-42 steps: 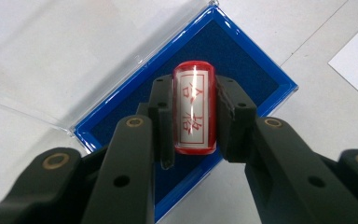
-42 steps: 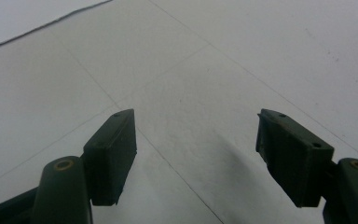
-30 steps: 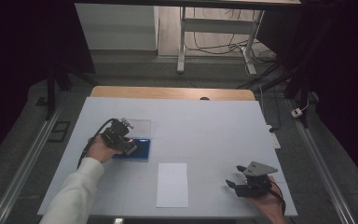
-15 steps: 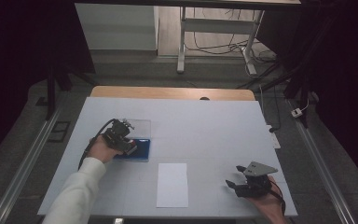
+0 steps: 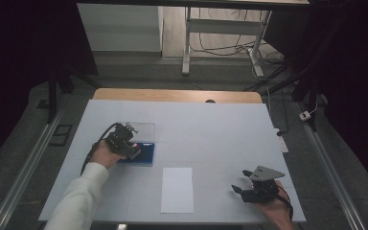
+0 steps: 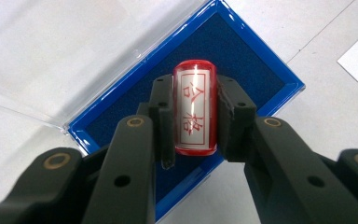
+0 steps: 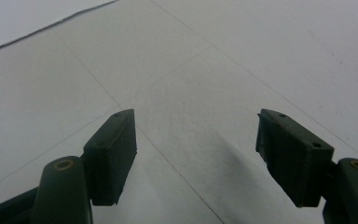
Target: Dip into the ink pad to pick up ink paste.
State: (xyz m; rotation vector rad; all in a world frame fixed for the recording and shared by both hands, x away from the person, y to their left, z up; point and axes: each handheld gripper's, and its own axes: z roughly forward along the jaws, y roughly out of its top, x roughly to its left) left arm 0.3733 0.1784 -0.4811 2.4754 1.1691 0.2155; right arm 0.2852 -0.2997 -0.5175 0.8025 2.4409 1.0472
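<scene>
Red stamp (image 6: 194,107) between left hand-held gripper (image 6: 195,114) jaws

- High view: fixed overhead, facing forward and down, far; takes in the whole worktop (image 5: 211,129).
- Left gripper view: close, looking down on the blue case (image 6: 256,70), shared with the high view.
- Right gripper view: low, close, skimming bare worktop.
</scene>
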